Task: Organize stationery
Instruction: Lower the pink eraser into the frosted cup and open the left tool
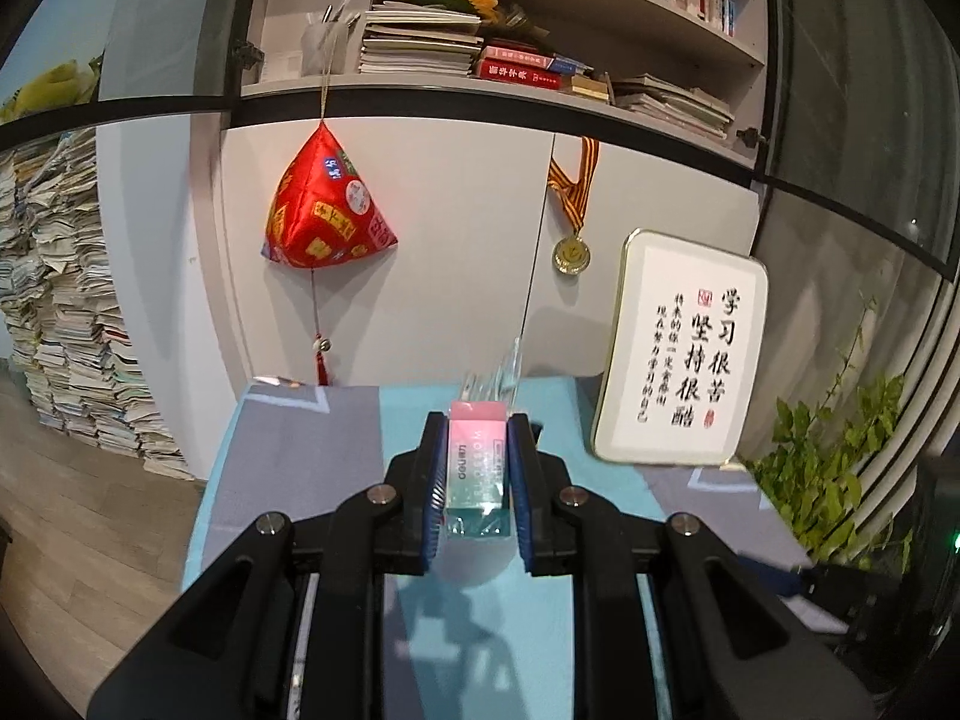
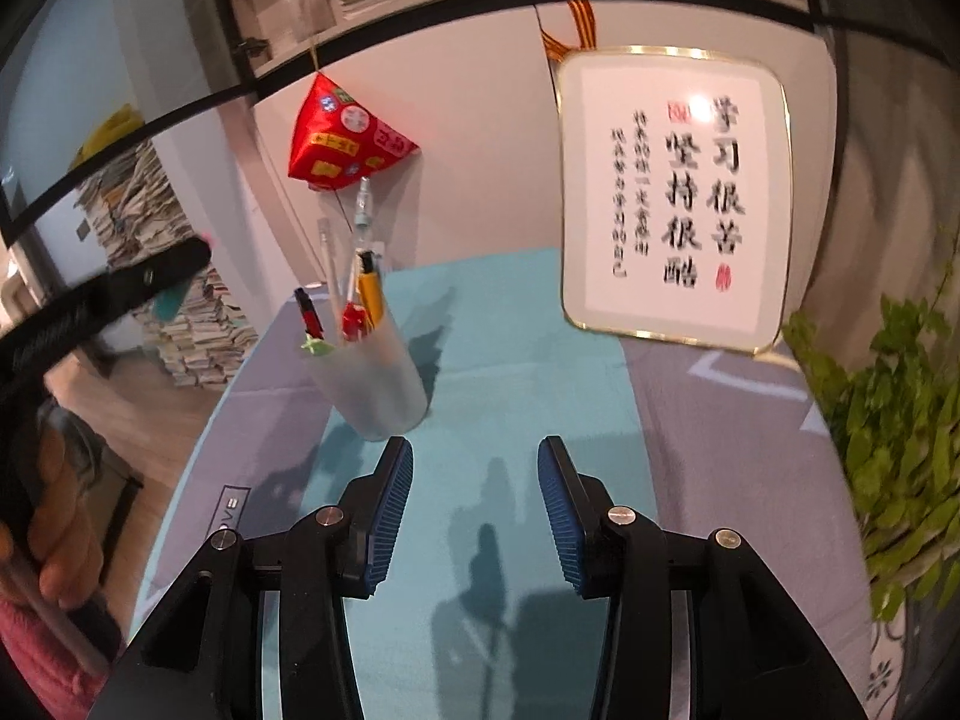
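Observation:
My left gripper [image 1: 477, 429] is shut on a pink-and-teal eraser [image 1: 477, 468] and holds it above the blue-and-grey tablecloth [image 1: 312, 450]. Clear pen tips [image 1: 501, 375] show just beyond the eraser. In the right wrist view a frosted pen cup [image 2: 375, 378] holds several pens and stands on the cloth ahead and left of my right gripper [image 2: 475, 456]. My right gripper is open and empty above the cloth. The left gripper's black body [image 2: 120, 294] shows at the left edge, up beside the cup.
A framed calligraphy plaque [image 2: 672, 198] leans on the cabinet at the table's back right. A green plant [image 2: 888, 432] stands at the right. A red hanging ornament [image 1: 324, 210], a medal [image 1: 570, 252], bookshelves and stacked papers [image 1: 66, 312] lie behind and left.

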### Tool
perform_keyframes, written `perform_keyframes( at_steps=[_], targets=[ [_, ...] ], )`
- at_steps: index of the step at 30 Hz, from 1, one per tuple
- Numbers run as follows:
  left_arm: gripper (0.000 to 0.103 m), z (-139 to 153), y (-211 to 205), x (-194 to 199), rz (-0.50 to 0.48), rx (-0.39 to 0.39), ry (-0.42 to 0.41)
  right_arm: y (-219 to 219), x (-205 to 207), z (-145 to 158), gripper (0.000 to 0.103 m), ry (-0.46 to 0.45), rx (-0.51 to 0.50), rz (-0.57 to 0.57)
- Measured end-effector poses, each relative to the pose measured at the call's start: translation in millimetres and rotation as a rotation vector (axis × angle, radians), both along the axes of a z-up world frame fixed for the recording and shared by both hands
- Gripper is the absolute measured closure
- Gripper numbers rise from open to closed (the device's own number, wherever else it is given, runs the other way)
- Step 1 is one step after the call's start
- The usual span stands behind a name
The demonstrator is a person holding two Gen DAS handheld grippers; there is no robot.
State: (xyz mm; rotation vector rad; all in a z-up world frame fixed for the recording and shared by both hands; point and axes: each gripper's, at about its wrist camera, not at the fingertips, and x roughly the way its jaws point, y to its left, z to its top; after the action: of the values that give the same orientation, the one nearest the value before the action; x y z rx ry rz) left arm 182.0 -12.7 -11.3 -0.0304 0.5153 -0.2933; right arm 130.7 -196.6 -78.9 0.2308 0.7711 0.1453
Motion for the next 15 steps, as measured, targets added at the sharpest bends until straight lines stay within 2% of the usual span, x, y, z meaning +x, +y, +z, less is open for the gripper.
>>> perform_keyframes(
  at_steps=[7,15],
  targets=[
    [0.085,-10,-11,26,-0.004,-0.011,0.026,-9,4,-7,0.059,0.008,0.022,-0.014],
    [0.085,-33,-21,44,-0.020,0.033,0.076,-14,13,-11,0.059,0.008,0.016,-0.035]
  ],
)
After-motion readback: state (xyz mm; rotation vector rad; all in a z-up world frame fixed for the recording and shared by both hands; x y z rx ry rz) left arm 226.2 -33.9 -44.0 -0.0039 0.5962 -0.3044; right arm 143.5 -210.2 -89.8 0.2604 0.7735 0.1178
